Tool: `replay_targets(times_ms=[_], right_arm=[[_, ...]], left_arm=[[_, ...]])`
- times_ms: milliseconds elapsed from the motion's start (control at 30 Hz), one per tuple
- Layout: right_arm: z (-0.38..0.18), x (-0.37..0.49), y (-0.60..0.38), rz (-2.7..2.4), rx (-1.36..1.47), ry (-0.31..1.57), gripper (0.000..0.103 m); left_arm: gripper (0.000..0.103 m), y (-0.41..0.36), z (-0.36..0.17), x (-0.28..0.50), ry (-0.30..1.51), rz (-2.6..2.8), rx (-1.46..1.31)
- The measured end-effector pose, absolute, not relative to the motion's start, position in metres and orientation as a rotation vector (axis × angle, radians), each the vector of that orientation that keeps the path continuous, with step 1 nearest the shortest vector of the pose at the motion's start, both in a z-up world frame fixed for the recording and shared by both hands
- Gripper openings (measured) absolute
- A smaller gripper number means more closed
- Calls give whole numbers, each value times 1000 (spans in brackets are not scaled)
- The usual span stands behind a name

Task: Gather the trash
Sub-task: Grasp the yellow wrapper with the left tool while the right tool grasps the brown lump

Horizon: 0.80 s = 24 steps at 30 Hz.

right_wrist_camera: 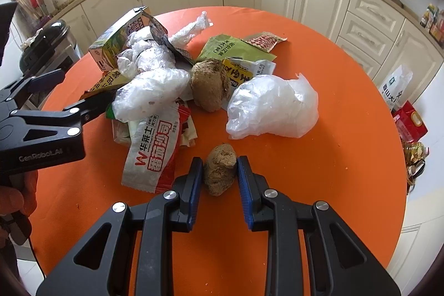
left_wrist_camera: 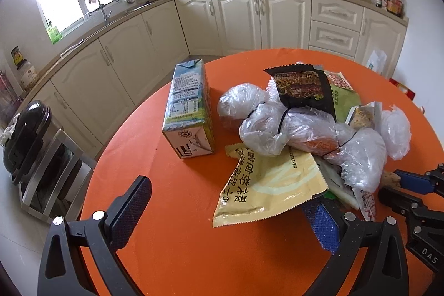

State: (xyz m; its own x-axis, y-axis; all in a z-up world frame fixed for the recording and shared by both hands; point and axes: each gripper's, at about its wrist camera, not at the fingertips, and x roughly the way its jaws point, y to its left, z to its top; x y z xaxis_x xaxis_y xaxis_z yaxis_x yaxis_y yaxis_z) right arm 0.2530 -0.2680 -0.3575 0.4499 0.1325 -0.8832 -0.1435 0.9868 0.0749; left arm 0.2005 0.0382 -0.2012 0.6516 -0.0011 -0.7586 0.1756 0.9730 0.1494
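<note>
A heap of trash lies on the round orange table [right_wrist_camera: 333, 157]: a milk carton [left_wrist_camera: 188, 107], crumpled clear plastic bags [left_wrist_camera: 277, 126], a yellow wrapper [left_wrist_camera: 266, 185] and a black wrapper [left_wrist_camera: 302, 85]. My right gripper [right_wrist_camera: 219, 167] is shut on a small brown lump [right_wrist_camera: 220, 174] near the table's front edge. A bigger brown lump [right_wrist_camera: 209, 85] and a white plastic bag [right_wrist_camera: 272, 107] lie behind it. My left gripper [left_wrist_camera: 226, 193] stands open at the heap's near left side. The yellow wrapper's corner lies between its fingers and hides part of the right finger.
A bin with a black lid [left_wrist_camera: 25, 135] stands on the floor left of the table. Cream kitchen cabinets [left_wrist_camera: 238, 18] run behind it. A red box [right_wrist_camera: 410, 121] and a white bag [right_wrist_camera: 394, 88] sit on the floor at the right. A silver and red wrapper [right_wrist_camera: 155, 151] lies at the heap's front.
</note>
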Motion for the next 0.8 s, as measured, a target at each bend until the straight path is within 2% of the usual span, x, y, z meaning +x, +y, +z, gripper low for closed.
replay_targets(times_ms=[100,133,200,267,467,800], right_arm=[[-359,256,-265,173,-15,1094,25],[-359,256,-265,172,-14,1094,25],[-359,257,-266,172,-6,1096,25],[-359,257,-267,174,-6,1098,25],[-358,257,-268,171,2,1099,25],[-355,243,-279,172,41,1093,25]], left_arm=[[102,34,-212,213,853,-112,254],[99,34,-215,217,853,-130,257],[79,33,-222,224,874,-187,235],[43,33,-224,227,897,-256,185],[29,39,-228,226,896,-302,107],[26,74,-225,197,934,-308,-17]])
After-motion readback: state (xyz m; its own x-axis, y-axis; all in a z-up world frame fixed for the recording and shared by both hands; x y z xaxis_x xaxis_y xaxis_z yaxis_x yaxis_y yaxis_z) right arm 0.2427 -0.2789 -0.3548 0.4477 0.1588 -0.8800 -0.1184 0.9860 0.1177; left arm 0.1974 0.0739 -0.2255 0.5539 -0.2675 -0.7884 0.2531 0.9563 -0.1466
